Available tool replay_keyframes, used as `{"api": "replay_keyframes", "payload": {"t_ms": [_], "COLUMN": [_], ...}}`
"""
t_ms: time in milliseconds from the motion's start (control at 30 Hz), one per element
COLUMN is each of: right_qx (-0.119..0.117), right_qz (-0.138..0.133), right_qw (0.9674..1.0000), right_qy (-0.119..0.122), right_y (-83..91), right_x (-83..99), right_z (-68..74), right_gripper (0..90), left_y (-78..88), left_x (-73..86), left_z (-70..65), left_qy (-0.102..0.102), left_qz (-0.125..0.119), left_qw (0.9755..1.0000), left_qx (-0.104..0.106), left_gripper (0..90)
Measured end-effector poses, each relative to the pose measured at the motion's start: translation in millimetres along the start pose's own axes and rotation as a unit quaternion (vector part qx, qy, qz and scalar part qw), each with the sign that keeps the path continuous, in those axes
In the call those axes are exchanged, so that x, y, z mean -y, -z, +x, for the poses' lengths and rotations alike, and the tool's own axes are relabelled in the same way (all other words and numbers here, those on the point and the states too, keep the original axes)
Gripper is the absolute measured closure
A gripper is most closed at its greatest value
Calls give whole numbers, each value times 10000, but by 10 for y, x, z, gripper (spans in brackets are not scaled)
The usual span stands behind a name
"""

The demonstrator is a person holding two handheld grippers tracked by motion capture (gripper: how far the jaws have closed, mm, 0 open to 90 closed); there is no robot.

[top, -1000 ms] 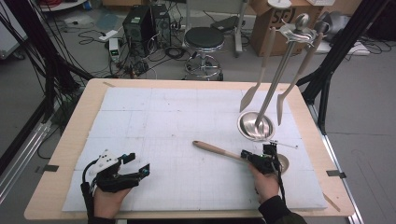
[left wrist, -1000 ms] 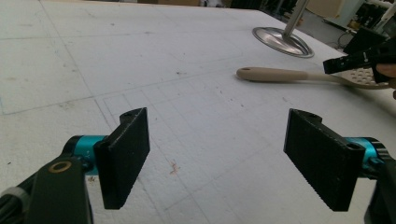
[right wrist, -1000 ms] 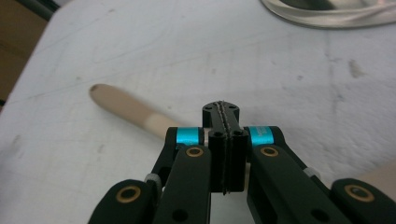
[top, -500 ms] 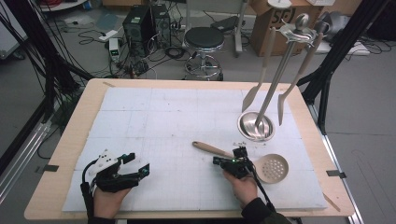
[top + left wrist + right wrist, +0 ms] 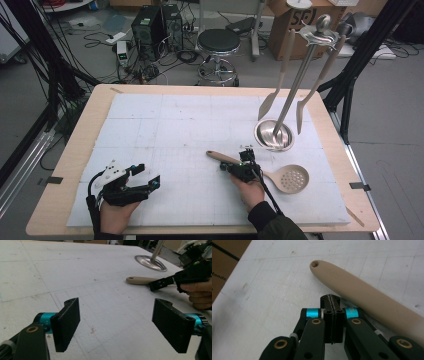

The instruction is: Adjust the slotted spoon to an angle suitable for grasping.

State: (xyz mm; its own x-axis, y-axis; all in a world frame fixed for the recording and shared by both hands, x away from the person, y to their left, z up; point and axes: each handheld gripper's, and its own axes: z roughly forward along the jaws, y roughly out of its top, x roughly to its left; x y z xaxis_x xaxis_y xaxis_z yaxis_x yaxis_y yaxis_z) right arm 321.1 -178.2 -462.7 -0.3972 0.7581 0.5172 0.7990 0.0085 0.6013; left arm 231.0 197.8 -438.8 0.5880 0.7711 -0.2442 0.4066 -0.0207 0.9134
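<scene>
A beige slotted spoon [image 5: 291, 179] lies on the white foam board [image 5: 175, 125], its handle pointing left. My right gripper [image 5: 223, 166] is shut with nothing between its jaws. It rests just in front of the spoon's handle [image 5: 367, 300], and in the right gripper view [image 5: 332, 299] the closed tips sit beside that handle. My left gripper [image 5: 147, 175] stands open near the front left of the board, holding nothing. The left gripper view [image 5: 116, 305] looks between its pads at bare board, with the spoon handle [image 5: 138, 280] and the right gripper [image 5: 160, 285] beyond.
A metal utensil stand [image 5: 273, 135] with a round base rises at the back right, and two beige utensils [image 5: 278, 75] hang from it. The wooden table edge [image 5: 75, 150] frames the board. A stool [image 5: 218, 42] and cables are on the floor behind.
My right hand has slid left from over the spoon's slotted head to its handle, uncovering the head. The spoon and my left gripper have stayed in place.
</scene>
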Motion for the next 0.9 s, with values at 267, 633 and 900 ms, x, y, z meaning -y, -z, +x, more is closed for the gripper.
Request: {"api": "replay_keyframes", "payload": {"t_ms": [267, 633, 900], "right_qx": [180, 425, 531], "right_qz": [-129, -332, -455], "right_qw": [9997, 9979, 9961], "right_qy": [-127, -351, -531], "right_y": [-48, -100, -122], "right_x": [-80, -203, -286], "right_z": [-23, -104, -187], "right_gripper": [900, 900, 900], "left_y": [2, 8, 7], "left_x": [0, 0, 1], "left_z": [2, 9, 6], "left_qy": [-6, 11, 5], "left_qz": [-22, -16, -21], "left_qw": [10000, 10000, 10000], "left_qx": [3, 4, -2], "left_gripper": [230, 231, 231]}}
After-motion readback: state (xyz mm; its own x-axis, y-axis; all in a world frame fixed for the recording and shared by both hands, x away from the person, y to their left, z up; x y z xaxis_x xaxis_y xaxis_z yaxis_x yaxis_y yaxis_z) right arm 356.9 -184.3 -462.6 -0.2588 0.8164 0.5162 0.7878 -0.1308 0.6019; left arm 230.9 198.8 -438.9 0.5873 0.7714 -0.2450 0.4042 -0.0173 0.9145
